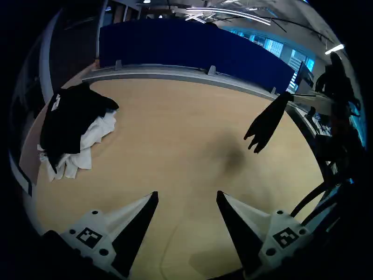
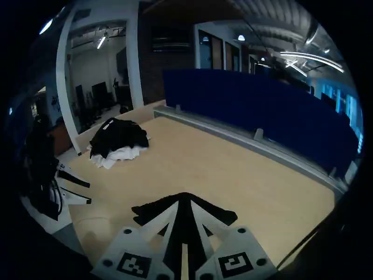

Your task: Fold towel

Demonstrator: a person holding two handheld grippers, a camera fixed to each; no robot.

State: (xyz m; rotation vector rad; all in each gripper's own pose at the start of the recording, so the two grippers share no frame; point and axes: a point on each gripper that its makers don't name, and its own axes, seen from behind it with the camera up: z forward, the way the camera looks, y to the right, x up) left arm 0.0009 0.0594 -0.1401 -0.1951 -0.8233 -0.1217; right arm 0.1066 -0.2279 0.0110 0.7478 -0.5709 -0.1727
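I see a plain black towel on a pale wood-tone surface. The pile by its left edge is black cloth over white. The partition is deep blue. Both the left gripper and the right gripper are white, with black-and-white square markers.

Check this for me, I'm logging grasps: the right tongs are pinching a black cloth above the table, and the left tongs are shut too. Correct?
Not quite. The left tongs are open, their fingers spread with bare table between them, as the left gripper view shows. The rest holds: the right tongs are pinching the black cloth above the table.
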